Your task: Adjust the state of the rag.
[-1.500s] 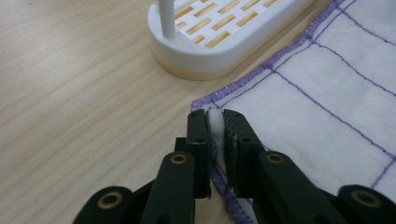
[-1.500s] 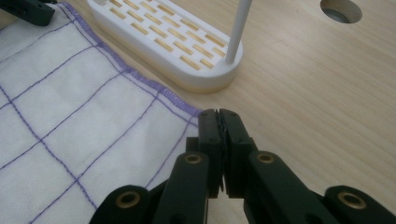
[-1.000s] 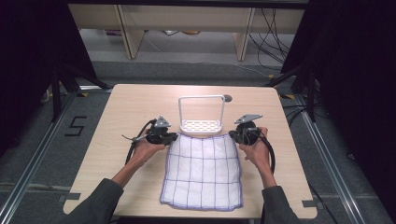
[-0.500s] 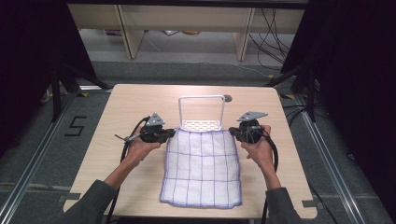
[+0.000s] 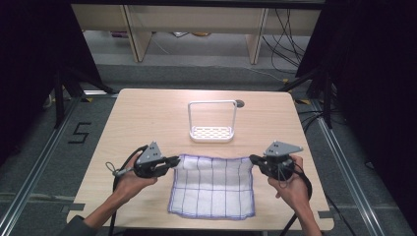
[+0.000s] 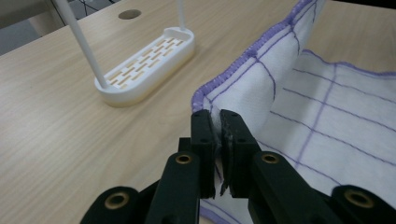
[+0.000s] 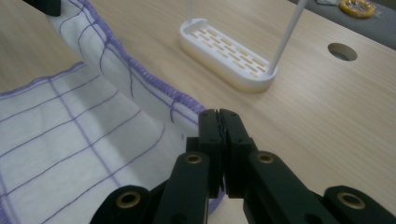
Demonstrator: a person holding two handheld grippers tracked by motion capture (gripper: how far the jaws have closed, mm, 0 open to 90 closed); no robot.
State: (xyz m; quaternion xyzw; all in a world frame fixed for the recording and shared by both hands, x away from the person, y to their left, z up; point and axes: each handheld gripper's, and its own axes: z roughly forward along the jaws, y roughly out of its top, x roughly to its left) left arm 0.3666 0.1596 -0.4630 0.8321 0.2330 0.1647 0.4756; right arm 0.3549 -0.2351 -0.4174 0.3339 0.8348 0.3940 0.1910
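table (image 5: pixel 147 118): light wood | floor (image 5: pixel 44 162): grey | both tongs: clamped on cloth (image 5: pixel 212 186) corners

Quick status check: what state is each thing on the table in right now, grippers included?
Cloth: mostly flat on the table, far edge lifted at both corners.
Rack: upright, empty, apart from the cloth.
Left gripper: shut on the cloth's corner.
Right gripper: shut on the other far corner.

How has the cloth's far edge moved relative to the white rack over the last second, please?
Yes. The cloth has been drawn toward the person: its far edge lay against the rack a second ago, and bare table now separates them.
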